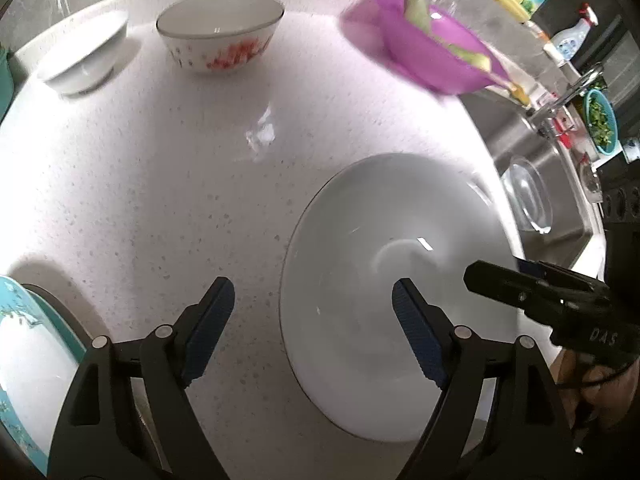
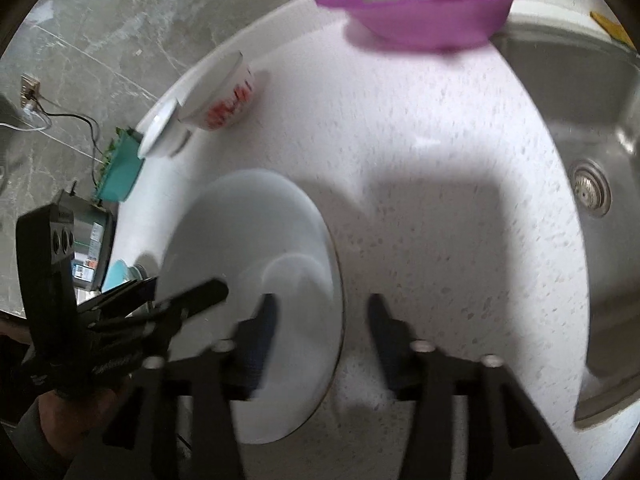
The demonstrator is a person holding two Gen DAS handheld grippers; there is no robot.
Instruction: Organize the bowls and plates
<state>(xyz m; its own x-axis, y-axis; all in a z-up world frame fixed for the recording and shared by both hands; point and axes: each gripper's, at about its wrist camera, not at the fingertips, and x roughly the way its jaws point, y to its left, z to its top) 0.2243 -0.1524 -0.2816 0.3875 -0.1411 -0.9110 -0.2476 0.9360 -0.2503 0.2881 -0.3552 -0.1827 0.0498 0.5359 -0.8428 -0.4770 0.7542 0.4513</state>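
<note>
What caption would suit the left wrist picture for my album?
Open left gripper hovers over a white plate on the speckled counter, two bowls and a purple basin behind.

The only readable lettering is "DAS", in pale capitals on the black body of the right gripper [image 1: 600, 338], just right of the left jaws; bottle labels are illegible.

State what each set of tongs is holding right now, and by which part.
Nothing is held. The left tongs and right tongs are both open, each straddling an edge of the white plate on the counter without closing on it.
</note>
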